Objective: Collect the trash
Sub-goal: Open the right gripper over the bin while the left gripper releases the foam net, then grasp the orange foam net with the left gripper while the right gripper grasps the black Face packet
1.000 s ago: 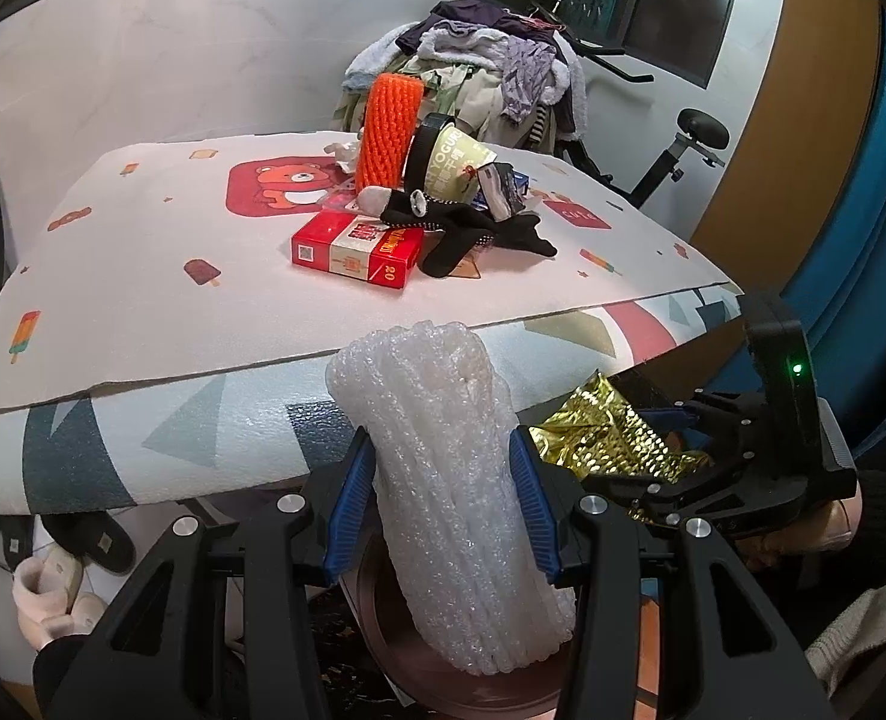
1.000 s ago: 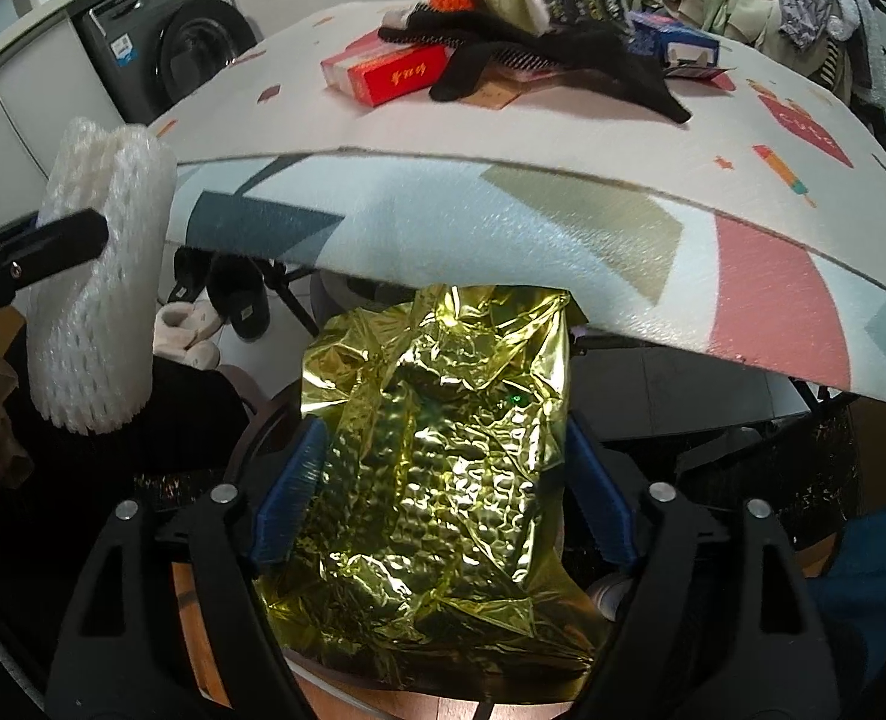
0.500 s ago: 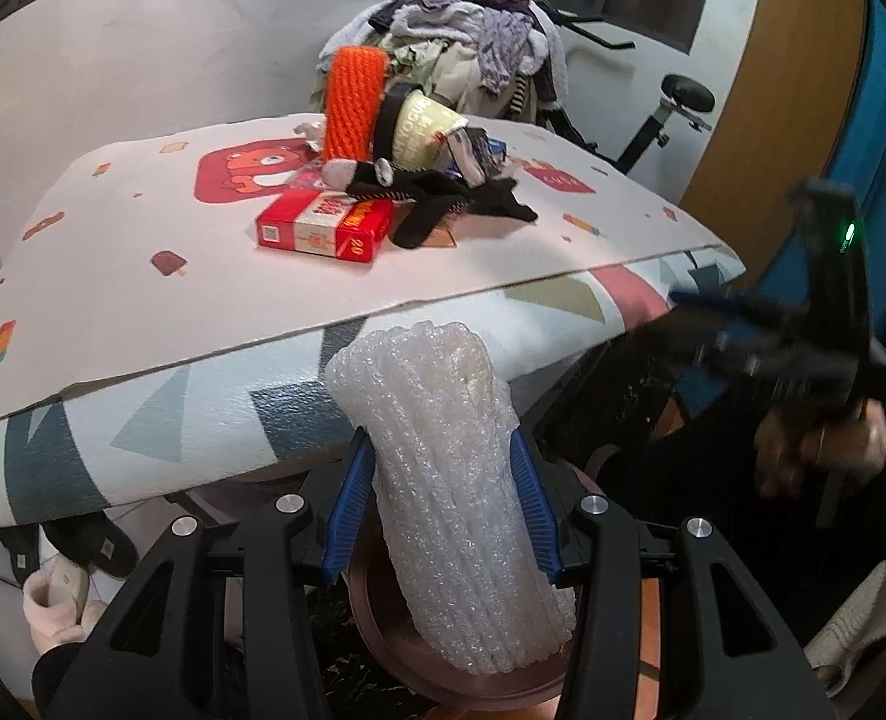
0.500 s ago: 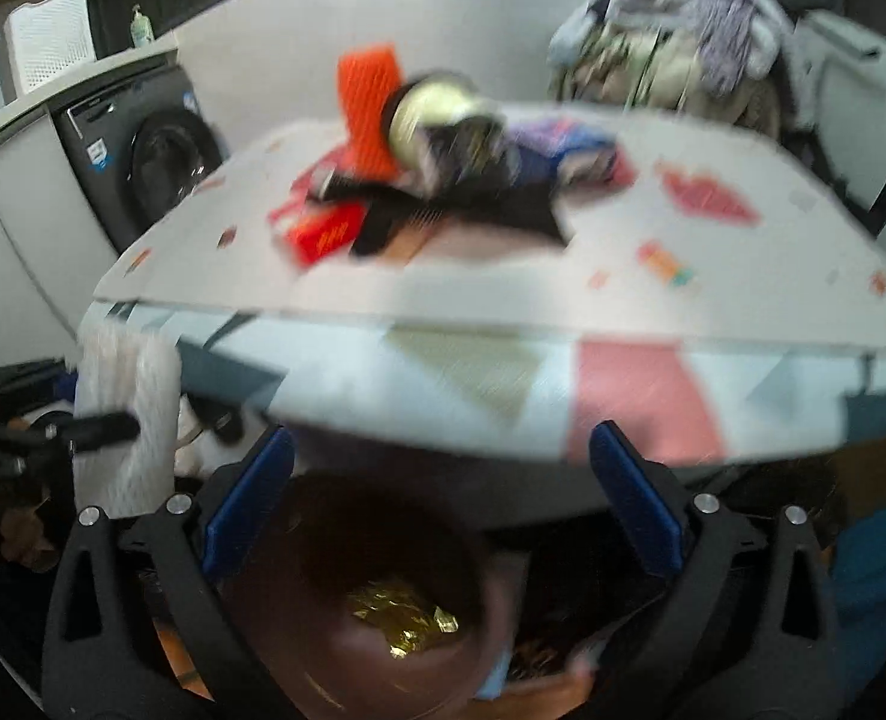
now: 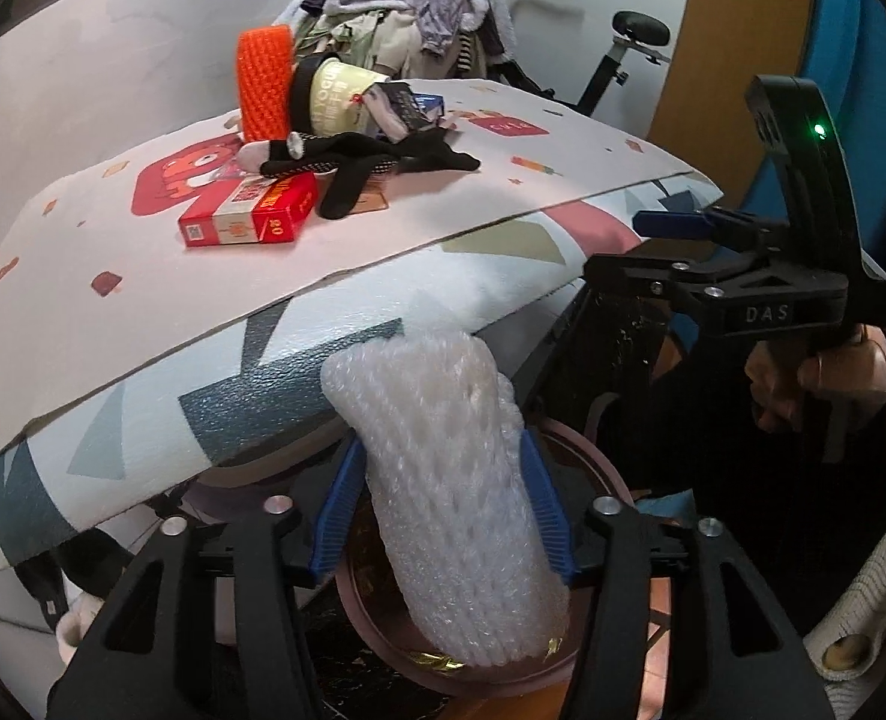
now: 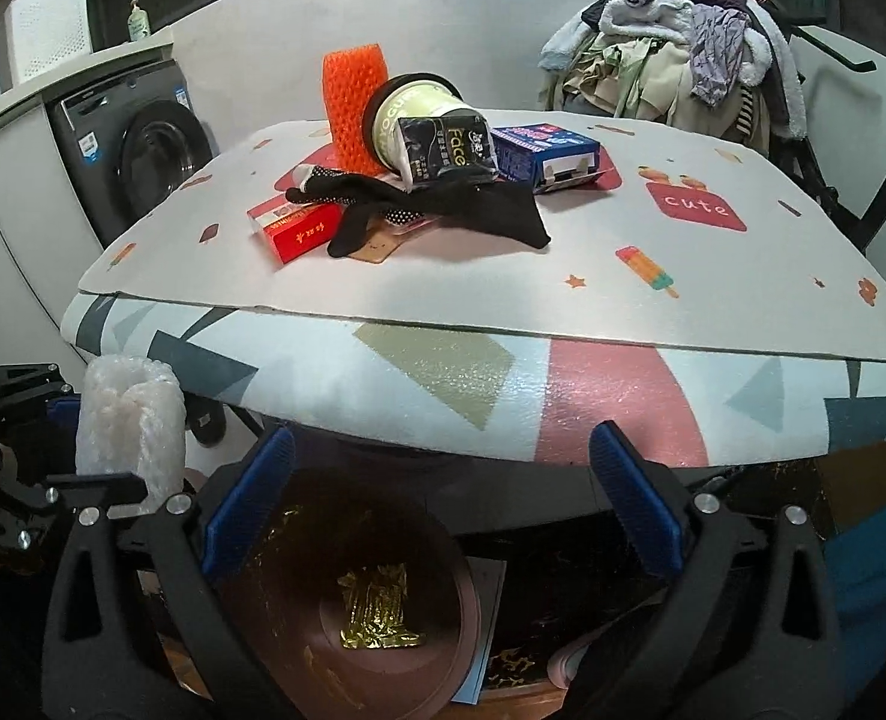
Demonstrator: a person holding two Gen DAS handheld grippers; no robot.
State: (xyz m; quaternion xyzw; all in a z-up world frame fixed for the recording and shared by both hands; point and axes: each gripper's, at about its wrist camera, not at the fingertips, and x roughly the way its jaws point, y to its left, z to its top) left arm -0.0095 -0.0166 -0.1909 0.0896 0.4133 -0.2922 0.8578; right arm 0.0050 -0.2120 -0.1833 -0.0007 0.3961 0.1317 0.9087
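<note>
Left wrist view: the left gripper (image 5: pixel 443 504) points down over a brown bin (image 5: pixel 586 468) below the table (image 5: pixel 143 312) edge, with a white foam sleeve (image 5: pixel 448 480) standing tilted between its blue pads (image 5: pixel 335 516). The jaws have just been opening; the sleeve fills the gap, its sides against or just beside both pads, and whether they still press on it cannot be told. The sleeve's lower end, at 6 o'clock, reaches into the bin mouth, where a scrap of gold foil (image 5: pixel 437 660) shows beneath it. At 3 o'clock the right gripper (image 5: pixel 682 222) is seen side-on, held by a hand (image 5: pixel 814 378). Right wrist view: the right gripper (image 6: pixel 443 510) has its jaws spread wide with nothing between them; they have just been opening. The gold foil (image 6: pixel 380 612) lies on the bin (image 6: pixel 466 594) floor, directly below the gap, toward 6 o'clock. The foam sleeve (image 6: pixel 131 426) stands at 9 o'clock, beside the left pad. On the table (image 6: pixel 562 276), toward 12 o'clock, lie a red box (image 6: pixel 299 228), a black glove (image 6: pixel 443 210), an orange net sleeve (image 6: pixel 353 108), a yogurt tub (image 6: pixel 407 114), a black tissue pack (image 6: pixel 448 147) and a blue carton (image 6: pixel 544 156), clustered and touching. A clothes heap (image 6: pixel 682 36) sits behind at 1 o'clock.
</note>
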